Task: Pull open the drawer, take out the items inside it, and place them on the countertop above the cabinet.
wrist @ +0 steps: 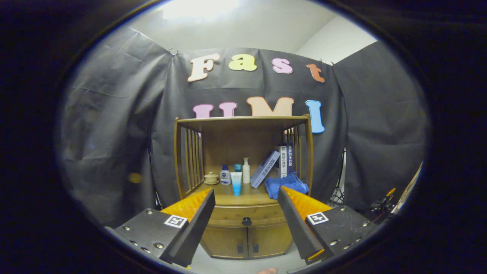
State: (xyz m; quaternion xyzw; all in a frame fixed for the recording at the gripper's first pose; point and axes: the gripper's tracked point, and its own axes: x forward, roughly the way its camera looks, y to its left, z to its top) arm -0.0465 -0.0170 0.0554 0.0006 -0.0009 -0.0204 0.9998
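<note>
Staged recording booth, not a lived-in home: dark cloth (114, 125) drapes the walls, centre frame a wooden cabinet (243, 182) dressed with toiletry bottles (236, 177), books (279, 161), and a blue towel (286, 185).

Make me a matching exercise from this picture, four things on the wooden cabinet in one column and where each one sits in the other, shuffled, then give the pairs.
Things:
1. lidded teacup
2. blue towel
3. round drawer knob
4. blue tube

Places:
A. on the drawer front, below the countertop, seen between the open gripper's fingers
B. far left of the countertop, beside the slatted side
C. countertop front, ahead of the bottles
D. right side of the countertop, below the leaning books

Pairs: 1-B, 2-D, 3-A, 4-C
</note>
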